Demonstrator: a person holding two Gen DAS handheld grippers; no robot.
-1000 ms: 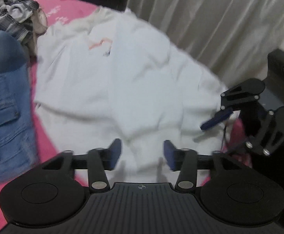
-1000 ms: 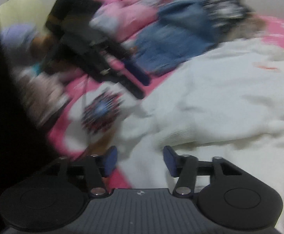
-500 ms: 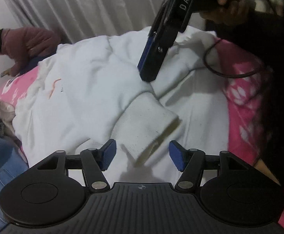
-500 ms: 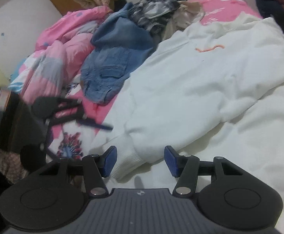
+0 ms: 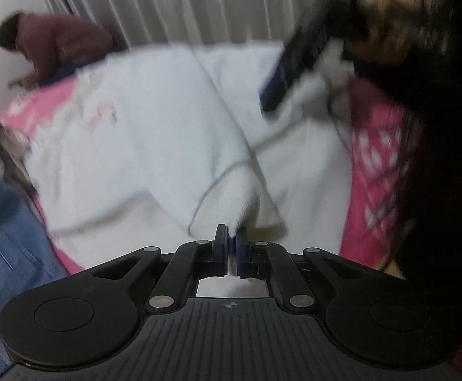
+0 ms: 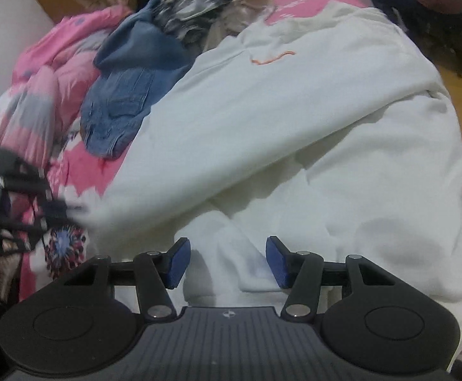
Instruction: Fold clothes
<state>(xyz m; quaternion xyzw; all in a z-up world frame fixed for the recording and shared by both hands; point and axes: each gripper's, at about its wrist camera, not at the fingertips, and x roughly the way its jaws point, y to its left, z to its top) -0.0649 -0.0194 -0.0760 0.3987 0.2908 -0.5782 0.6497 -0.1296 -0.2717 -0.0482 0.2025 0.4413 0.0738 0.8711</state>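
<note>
Sweatshirt (image 6: 294, 120), white, lies spread across a pink bed (image 5: 377, 165), chest side up with a small orange mark near the collar. One sleeve is folded diagonally over the body.

Handling, as judged: thick fleece, soft and limp, light for its bulk, not fragile and not slippery. It will drape and sag from any single hold, so the ribbed cuffs and hem, being denser, give the firmest purchase. A pinch on loose body cloth would likely drag several layers.

Left gripper (image 5: 232, 244): fingers pressed together on the cuff (image 5: 231, 200) of the folded sleeve, the rib caught between the pads. The view is motion-blurred, so depth of bite cannot be confirmed.

Right gripper (image 6: 227, 262): fingers spread, holding nothing, set low over white cloth at the near edge of the sweatshirt. Whether the pads touch the fabric cannot be told.

Edges and room: a denim garment (image 6: 119, 101) lies just beside the sweatshirt's left side, with a plaid garment (image 6: 199, 3) and a pink jacket (image 6: 50, 73) beyond. The sweatshirt's right side runs to the bed edge, near bare floor. A seated person (image 5: 56, 41) is at the far corner by the curtain (image 5: 167, 3). Open room for folding is over the sweatshirt itself; sideways travel toward the denim risks snagging it.
</note>
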